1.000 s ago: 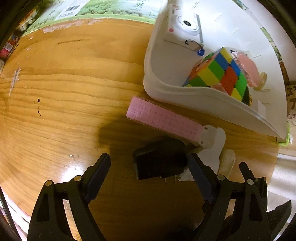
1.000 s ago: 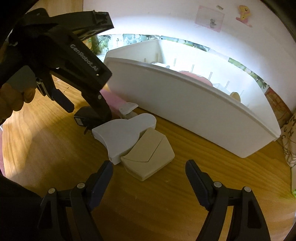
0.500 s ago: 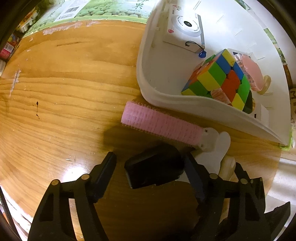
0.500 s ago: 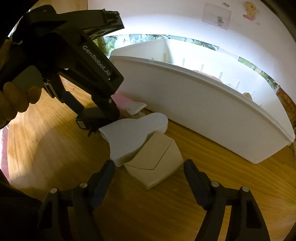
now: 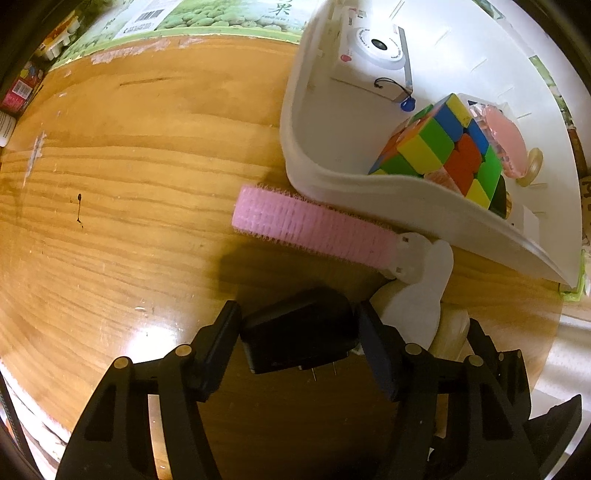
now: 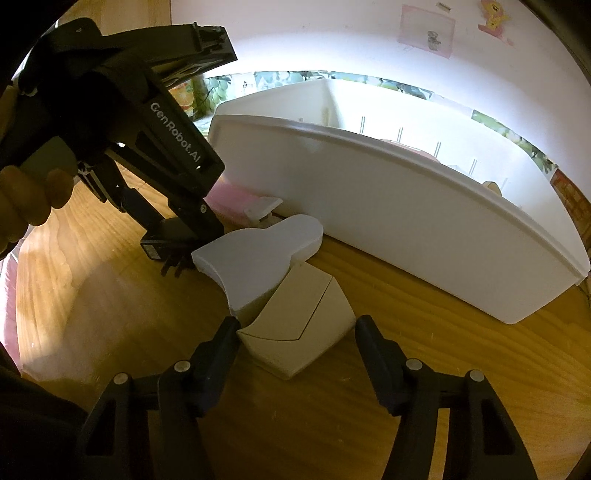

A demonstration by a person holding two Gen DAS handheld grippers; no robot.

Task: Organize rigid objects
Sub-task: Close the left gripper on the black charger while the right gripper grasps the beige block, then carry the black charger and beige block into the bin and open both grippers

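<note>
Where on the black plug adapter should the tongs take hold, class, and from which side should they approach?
Grip the black plug adapter across its two smooth side faces, coming from straight above. It lies flat on the wooden table, prongs pointing sideways, so the sides are free. The left tongs already straddle it that way and have just been closing.

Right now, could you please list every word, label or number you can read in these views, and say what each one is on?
"GenRobot.AI": white lettering on the black body of the left gripper.
"果": one character on the green printed carton.
Barcode label on that carton: digits too small to read.
Pink sheets on the wall: no readable text.
</note>
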